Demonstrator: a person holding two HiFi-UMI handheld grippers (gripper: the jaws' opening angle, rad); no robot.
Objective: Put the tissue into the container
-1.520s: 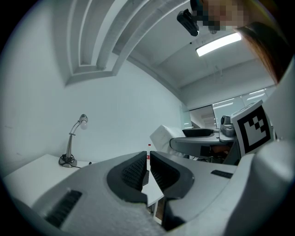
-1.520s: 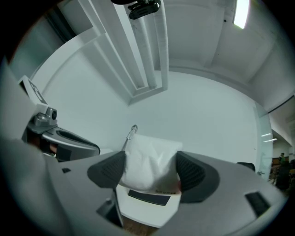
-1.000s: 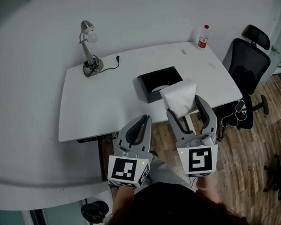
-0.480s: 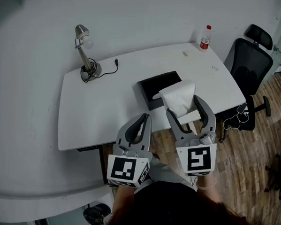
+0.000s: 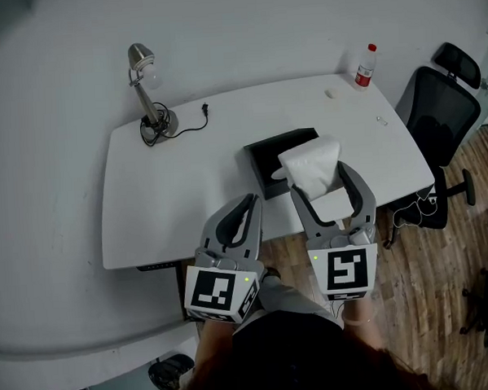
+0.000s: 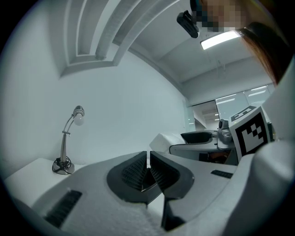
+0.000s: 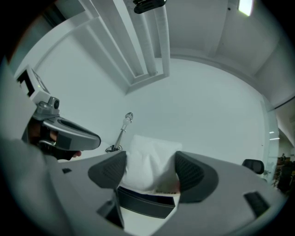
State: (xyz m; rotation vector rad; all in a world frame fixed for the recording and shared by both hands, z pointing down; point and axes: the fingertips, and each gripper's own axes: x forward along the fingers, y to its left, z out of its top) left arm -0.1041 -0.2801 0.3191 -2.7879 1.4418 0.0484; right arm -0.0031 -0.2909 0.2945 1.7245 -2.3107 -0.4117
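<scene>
While the right gripper pinches the soft white folded tissue between its jaws, the tissue hangs over the near right corner of the open black rectangular container on the white table. The opening lies just ahead and left of those jaws. The left gripper hovers alongside, its jaws pressed together and empty.

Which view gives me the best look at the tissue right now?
Right gripper view: the tissue sits clamped between the jaws of the right gripper. Head view shows it from above, overlapping the black container. Left gripper view catches only a white corner of it.
</scene>
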